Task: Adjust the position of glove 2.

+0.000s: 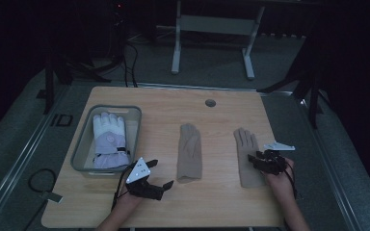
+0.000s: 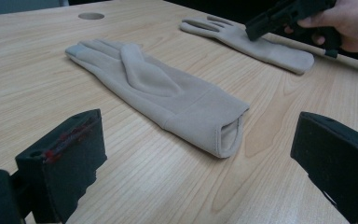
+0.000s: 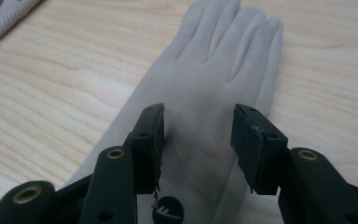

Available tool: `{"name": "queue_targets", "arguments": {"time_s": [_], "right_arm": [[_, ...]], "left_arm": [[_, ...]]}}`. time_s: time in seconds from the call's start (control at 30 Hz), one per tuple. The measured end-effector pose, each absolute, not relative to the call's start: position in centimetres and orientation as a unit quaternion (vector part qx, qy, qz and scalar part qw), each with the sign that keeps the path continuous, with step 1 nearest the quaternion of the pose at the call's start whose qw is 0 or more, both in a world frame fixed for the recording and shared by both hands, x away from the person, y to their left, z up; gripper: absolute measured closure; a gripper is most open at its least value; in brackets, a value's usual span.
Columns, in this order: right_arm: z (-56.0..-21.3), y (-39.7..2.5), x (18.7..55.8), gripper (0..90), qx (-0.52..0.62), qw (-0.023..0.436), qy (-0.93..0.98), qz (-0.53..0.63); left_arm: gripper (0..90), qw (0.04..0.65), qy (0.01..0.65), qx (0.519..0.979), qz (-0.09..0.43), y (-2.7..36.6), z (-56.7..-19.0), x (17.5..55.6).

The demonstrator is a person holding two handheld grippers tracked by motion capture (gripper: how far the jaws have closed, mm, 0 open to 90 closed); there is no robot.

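Observation:
Two beige gloves lie flat on the wooden table [image 1: 212,202]. The middle glove [image 1: 189,153] has its cuff towards me, and my left gripper [image 1: 160,174] stands open just left of that cuff. In the left gripper view that glove [image 2: 168,93] lies ahead between the wide-apart jaws, untouched. The right glove [image 1: 246,156] lies under my right gripper [image 1: 256,161]. In the right gripper view the jaws [image 3: 198,135] are open and straddle the palm of this glove [image 3: 214,70], fingers pointing away. The left gripper view also shows the right glove [image 2: 256,42] and the right gripper [image 2: 279,18] in a hand.
A grey bin [image 1: 84,144] at the table's left holds a pair of white and lavender padded gloves [image 1: 108,139]. A round cable hole [image 1: 210,103] sits near the far edge. A white table frame [image 1: 212,29] stands beyond on the floor.

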State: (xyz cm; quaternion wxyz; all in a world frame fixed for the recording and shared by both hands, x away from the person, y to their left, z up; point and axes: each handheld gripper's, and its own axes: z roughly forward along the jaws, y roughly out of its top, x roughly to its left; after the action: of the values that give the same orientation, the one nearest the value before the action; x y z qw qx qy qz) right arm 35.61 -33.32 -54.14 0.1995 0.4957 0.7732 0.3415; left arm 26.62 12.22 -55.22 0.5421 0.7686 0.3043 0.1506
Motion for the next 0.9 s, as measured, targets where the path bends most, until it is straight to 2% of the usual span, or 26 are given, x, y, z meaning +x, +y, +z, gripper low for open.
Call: {"name": "queue_targets", "arguments": {"time_s": [0.1,0.17,0.27,0.33,0.57,0.9], "right_arm": [[-54.8,-33.3,35.6,53.1,0.493,0.199,0.777,0.337],[-55.1,-33.2,35.5,58.0,0.491,0.203,0.776,0.34],[-55.1,-32.5,35.1,77.0,0.48,0.22,0.782,0.331],[-55.0,-32.1,35.1,81.4,0.485,0.227,0.78,0.323],[-54.4,-32.2,35.1,84.1,0.512,0.21,0.755,0.35],[-50.4,-29.5,34.8,84.4,0.53,0.219,0.724,0.384]], "left_arm": [[2.9,0.541,0.304,0.769,0.151,12.2,-55.2,26.6],[2.9,0.542,0.303,0.769,0.152,12.2,-55.2,26.6],[2.9,0.542,0.304,0.769,0.151,12.2,-55.2,26.6],[2.9,0.542,0.304,0.769,0.151,12.2,-55.2,26.6],[3.0,0.542,0.306,0.768,0.151,12.3,-55.2,26.7],[3.0,0.543,0.307,0.767,0.152,12.3,-55.1,26.6]]}}
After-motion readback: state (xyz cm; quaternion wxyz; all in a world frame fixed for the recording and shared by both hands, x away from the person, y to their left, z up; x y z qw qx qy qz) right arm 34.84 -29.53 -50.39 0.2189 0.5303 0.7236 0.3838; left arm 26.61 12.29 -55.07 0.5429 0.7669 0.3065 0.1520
